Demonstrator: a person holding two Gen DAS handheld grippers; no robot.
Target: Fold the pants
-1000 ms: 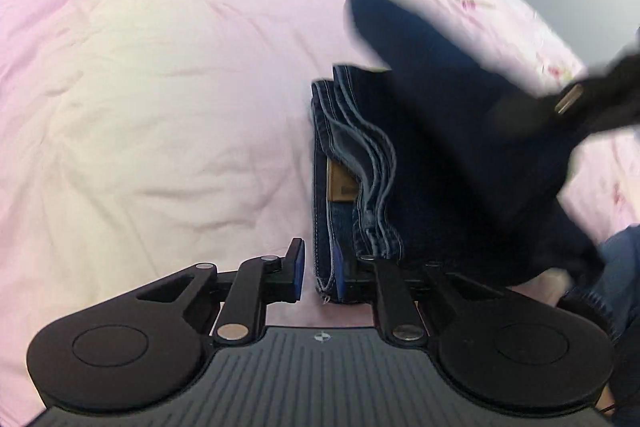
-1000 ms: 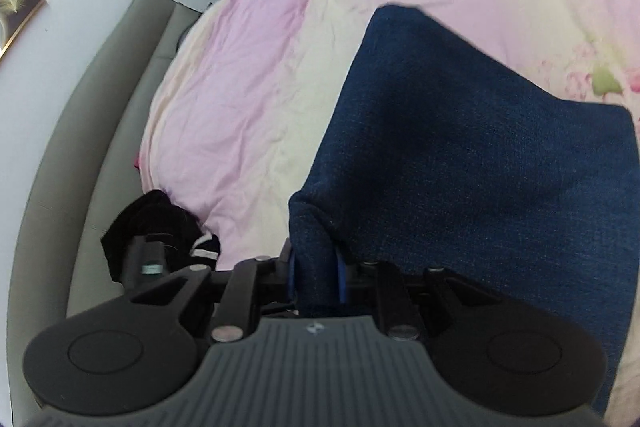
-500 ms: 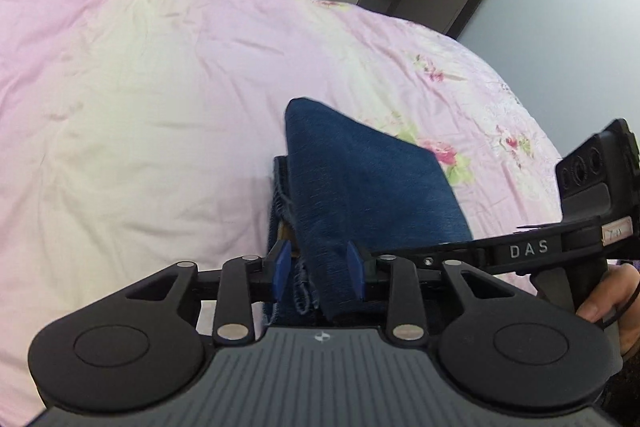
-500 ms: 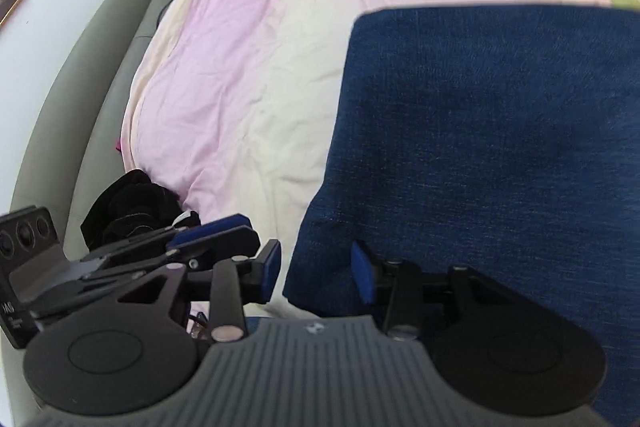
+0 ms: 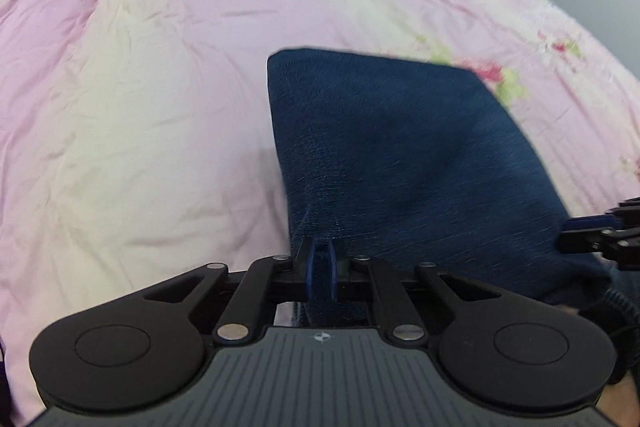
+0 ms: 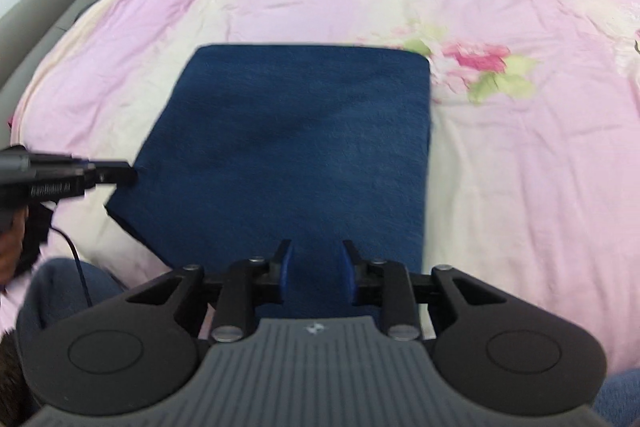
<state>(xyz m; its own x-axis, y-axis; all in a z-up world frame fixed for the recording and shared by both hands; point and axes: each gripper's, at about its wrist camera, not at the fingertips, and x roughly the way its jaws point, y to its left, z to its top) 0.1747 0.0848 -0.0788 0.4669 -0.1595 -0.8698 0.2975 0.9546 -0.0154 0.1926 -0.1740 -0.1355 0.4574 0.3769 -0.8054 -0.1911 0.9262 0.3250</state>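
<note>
A: Item one: folded jeans (image 6: 296, 155), dark blue denim, lying as a flat rectangle on the pink floral duvet (image 6: 520, 147), near edge toward the holder.

B: Left gripper (image 5: 320, 269)?

A: Jaws nearly closed, pinching the near left corner of the denim between the blue pads (image 5: 309, 267).

B: Right gripper (image 6: 315, 273)?

A: Jaws parted, gripping nothing; denim lies beneath and between them.

B: Step in hand?

A: By my reading, the final fold is laid and release is half done; the task looks nearly complete.

B: Next move calls for?

A: Likely the left jaws parting and drawing straight back, without dragging the top layer askew.
</note>
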